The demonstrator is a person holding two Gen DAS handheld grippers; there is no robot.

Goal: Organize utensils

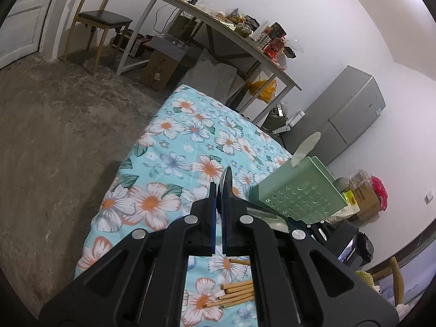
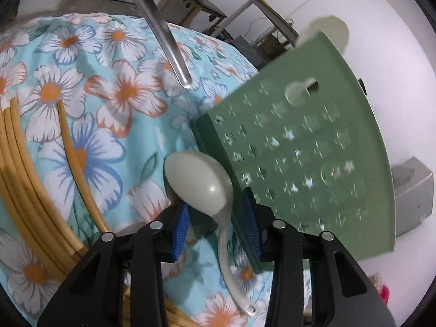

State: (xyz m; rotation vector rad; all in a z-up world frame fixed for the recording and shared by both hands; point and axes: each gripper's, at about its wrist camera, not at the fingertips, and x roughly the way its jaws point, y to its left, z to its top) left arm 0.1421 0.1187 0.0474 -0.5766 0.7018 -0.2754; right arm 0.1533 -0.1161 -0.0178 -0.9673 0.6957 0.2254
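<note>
The left tool (image 1: 218, 188) is seen clenched on a metal spoon (image 1: 227, 179), whose bowl is held edge-on between the blue pads while its handle runs off to the right. In the right wrist view that handle (image 2: 163, 32) is seen slanting down over the flowered bed (image 2: 114, 54).

The right tool (image 2: 215, 204) is held partly released. A pale green spoon (image 2: 199, 182) is found between its pads, bowl forward and handle trailing back toward the camera; a gap is seen on each side of its neck, so no grasp is shown.

A green perforated holder (image 1: 299, 190) is stood at the right edge of the bed, just beside the right tool's right finger, and a second pale spoon (image 1: 305, 147) is seen sticking up out of its top. Bamboo chopsticks (image 1: 234, 294) are laid loose on the bed cover at the near end, well left of the holder.
</note>
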